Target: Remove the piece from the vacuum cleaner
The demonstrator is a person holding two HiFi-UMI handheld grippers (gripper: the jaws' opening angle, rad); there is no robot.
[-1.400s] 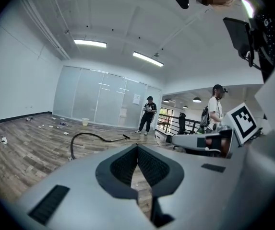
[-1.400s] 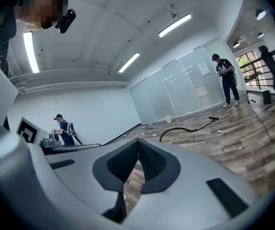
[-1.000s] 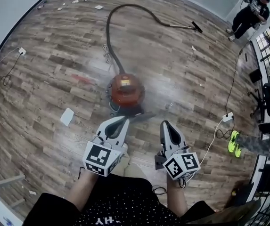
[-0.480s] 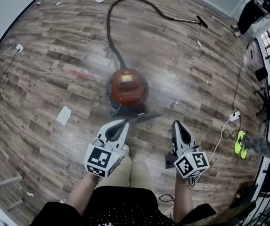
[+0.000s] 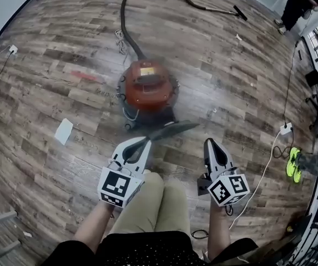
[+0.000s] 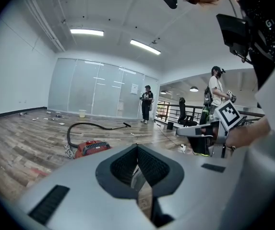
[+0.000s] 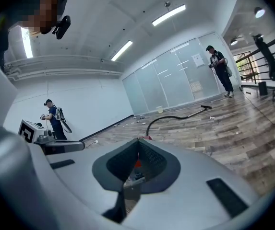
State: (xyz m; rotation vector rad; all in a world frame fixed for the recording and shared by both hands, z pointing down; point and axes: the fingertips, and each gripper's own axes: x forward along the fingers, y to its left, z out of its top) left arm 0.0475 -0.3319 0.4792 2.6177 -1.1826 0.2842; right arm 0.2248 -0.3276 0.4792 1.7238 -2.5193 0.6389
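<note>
**Head view:** The vacuum cleaner (image 5: 147, 87), a round red canister, sits on the worn wood-plank floor (image 5: 53, 82) just ahead of both grippers, touching neither. Its thin black hose (image 5: 126, 21) curves away in a long loop to a flat nozzle. A white paper sheet (image 5: 64, 131) lies flat to the left. The left gripper (image 5: 146, 142) and right gripper (image 5: 210, 143) are smooth grey wedges, each tapering to a point.

**Left gripper view:** The dark ridged pads are clenched together with nothing between them. The canister (image 6: 91, 147) shows beyond, left of the tip.

**Right gripper view:** The jaws are likewise clenched and empty. Only a red sliver of the canister (image 7: 137, 163) shows through the gap behind the tip.
</note>
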